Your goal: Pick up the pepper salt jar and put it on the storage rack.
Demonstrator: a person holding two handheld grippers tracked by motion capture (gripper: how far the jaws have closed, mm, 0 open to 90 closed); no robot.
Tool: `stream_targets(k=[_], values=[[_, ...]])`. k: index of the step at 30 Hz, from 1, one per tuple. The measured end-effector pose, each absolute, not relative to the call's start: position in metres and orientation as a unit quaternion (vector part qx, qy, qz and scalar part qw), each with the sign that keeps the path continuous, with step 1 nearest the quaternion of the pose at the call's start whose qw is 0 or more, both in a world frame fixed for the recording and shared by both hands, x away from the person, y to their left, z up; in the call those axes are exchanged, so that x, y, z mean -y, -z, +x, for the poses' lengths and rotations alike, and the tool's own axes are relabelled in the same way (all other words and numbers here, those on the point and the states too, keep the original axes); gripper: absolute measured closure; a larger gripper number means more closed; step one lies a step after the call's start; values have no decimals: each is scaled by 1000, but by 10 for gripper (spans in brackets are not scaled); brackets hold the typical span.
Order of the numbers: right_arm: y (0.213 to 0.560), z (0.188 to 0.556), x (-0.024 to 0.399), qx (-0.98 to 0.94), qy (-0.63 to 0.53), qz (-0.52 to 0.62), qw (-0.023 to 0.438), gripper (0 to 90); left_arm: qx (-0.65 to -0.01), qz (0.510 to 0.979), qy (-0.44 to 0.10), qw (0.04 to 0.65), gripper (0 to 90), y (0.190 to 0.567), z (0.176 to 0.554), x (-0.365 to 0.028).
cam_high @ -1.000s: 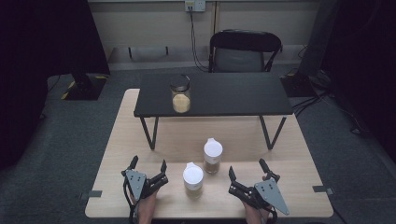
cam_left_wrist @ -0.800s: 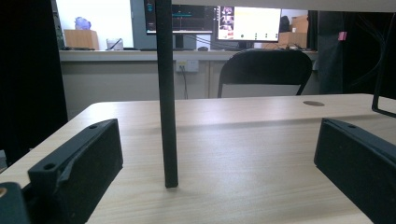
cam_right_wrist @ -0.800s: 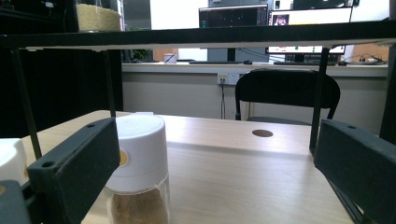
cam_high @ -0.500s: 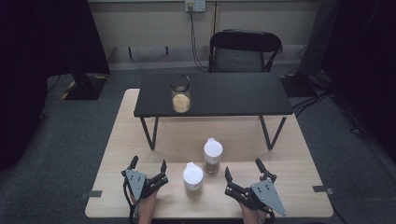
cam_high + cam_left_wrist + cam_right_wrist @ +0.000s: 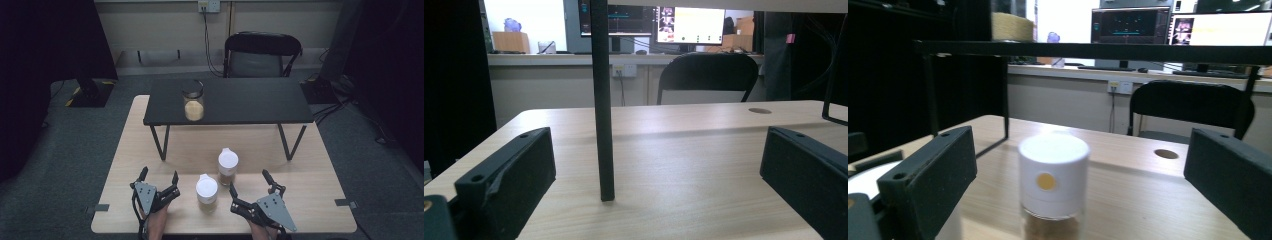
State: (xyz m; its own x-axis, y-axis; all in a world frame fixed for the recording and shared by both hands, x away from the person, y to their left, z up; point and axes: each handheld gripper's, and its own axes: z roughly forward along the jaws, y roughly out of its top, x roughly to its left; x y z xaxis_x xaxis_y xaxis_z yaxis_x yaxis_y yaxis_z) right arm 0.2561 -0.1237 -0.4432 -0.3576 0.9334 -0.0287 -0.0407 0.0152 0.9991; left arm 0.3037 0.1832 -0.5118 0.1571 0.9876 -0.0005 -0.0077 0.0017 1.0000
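Item: two small jars with white caps, standing upright on the pale wooden table (image 5: 150,125)

Landmark: the near jar (image 5: 206,193), amber-brown contents under a round white lid

- Far jar (image 5: 227,167): just behind the near jar and a little to its right, close to it, whether touching cannot be told. In the right gripper view it stands centred between the jaws (image 5: 1053,176), white cap with an orange dot, clear body below.
- Left gripper (image 5: 159,184): to the left of the near jar, resting low near the table's front edge, jaws spread wide with nothing between them. Its own view looks past a black frame leg (image 5: 602,100).
- Right gripper (image 5: 249,189): to the right of the near jar, jaws likewise parted and empty, pointed toward the far jar.
- Black raised shelf (image 5: 250,100): well behind the near jar, on thin legs, carrying a third glass jar (image 5: 193,104) partly filled with something pale.

Handling, judged: rigid, probably glass or hard plastic, light to moderate in weight; smooth sides may slip, and a fall could crack them. Best hold is across the body below the cap, squarely, not on the lid, which may turn or lift.

Room, judged: open board left and right of the near jar; the front edge is near both grippers. The close neighbour jar leaves little clearance behind, and the shelf's legs and underside limit reach and lift farther back
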Motion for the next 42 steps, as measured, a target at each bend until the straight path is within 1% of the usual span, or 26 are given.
stream_targets(k=[11, 38, 42], values=[[439, 252, 103, -587, -601, 370, 398, 0, -457, 536, -461, 540, 8, 512, 304, -183], [448, 246, 60, -616, -606, 348, 364, 12, -457, 535, -461, 540, 8, 512, 304, -183], [450, 245, 56, -618, -606, 345, 364, 34, -457, 536, -461, 540, 8, 512, 304, -183]])
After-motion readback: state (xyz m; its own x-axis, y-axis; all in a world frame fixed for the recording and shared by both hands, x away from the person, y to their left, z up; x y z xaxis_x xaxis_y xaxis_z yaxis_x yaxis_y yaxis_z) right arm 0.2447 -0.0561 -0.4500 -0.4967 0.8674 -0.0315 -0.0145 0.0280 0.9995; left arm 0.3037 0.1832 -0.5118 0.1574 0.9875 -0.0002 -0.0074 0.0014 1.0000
